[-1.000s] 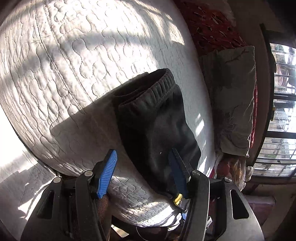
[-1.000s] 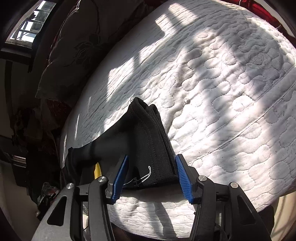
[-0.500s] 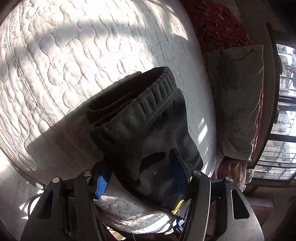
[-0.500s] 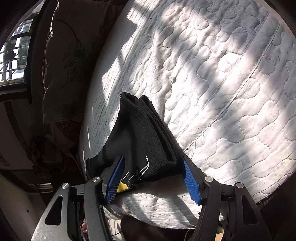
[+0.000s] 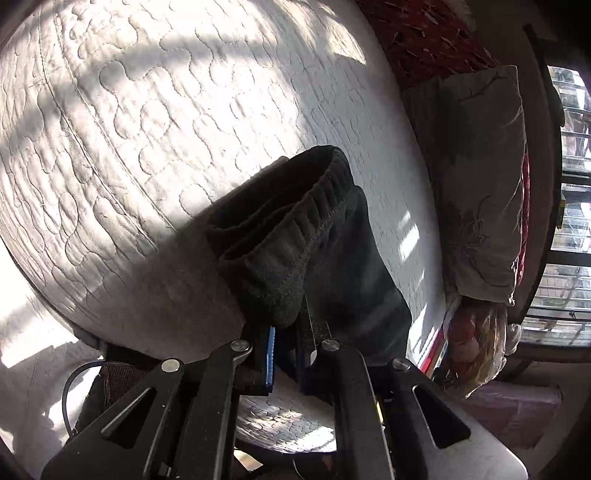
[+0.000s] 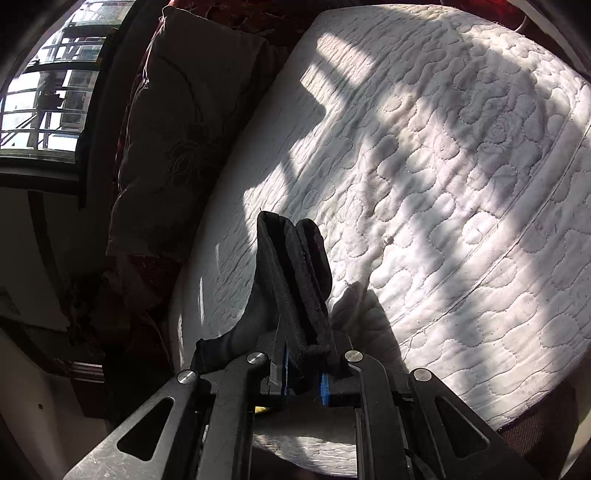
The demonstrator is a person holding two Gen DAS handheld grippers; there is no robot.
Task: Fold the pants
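Observation:
Black pants (image 5: pixel 314 254) lie folded lengthwise on a white quilted mattress (image 5: pixel 147 129). In the left wrist view my left gripper (image 5: pixel 288 350) is shut on the elastic waistband end (image 5: pixel 280 221), which bunches up above the blue pads. In the right wrist view my right gripper (image 6: pixel 303 376) is shut on the stacked leg hems (image 6: pixel 295 280), which stand up from the mattress (image 6: pixel 443 184). The fingertips of both grippers are hidden in the cloth.
A grey-brown embroidered pillow (image 5: pixel 480 177) lies along the mattress edge, also in the right wrist view (image 6: pixel 177 140). Red bedding (image 5: pixel 424 33) sits beyond it. A barred window (image 6: pixel 48 85) is behind. A plastic bag (image 5: pixel 476 343) lies beside the bed.
Both grippers closed from wide open onto the pants: the left on the waistband, the right on the hems. The gripped ends have lifted and bunched up.

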